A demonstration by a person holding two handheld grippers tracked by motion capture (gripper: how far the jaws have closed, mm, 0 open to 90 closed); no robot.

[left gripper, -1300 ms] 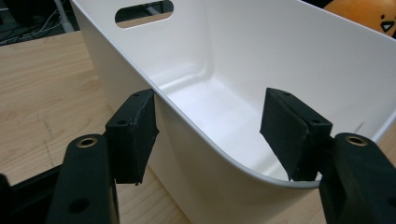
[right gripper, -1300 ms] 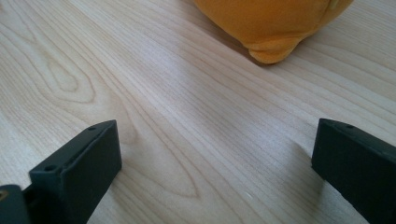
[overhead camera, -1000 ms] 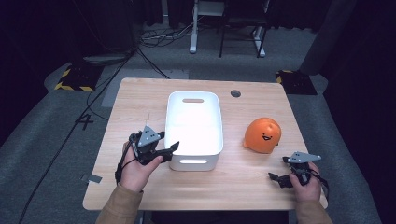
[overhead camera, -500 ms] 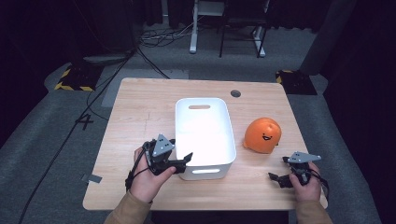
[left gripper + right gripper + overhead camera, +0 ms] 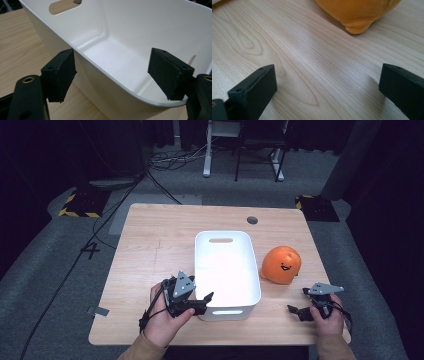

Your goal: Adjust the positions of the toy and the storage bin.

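A white plastic bin (image 5: pixel 227 275) with handle slots stands empty in the middle of the wooden table (image 5: pixel 160 240). My left gripper (image 5: pixel 204 303) is at its near left corner. In the left gripper view it (image 5: pixel 112 72) is open, one jaw outside the bin wall (image 5: pixel 100 85) and one inside, neither pad touching. An orange plush toy (image 5: pixel 281 264) with a smiling face sits right of the bin, close to it. My right gripper (image 5: pixel 298 301) rests open near the table's front right, and the plush (image 5: pixel 357 12) lies just beyond its open jaws (image 5: pixel 327 85).
A round cable hole (image 5: pixel 252 220) sits at the table's back right. Beyond the table are floor cables (image 5: pixel 150 175), a desk leg (image 5: pixel 207 150) and hazard-striped floor plates (image 5: pixel 77 202). Bare wood lies left of and behind the bin.
The bin has slid right, closer to the plush, and my left hand and gripper have moved right and nearer with it. The right gripper has stayed put.
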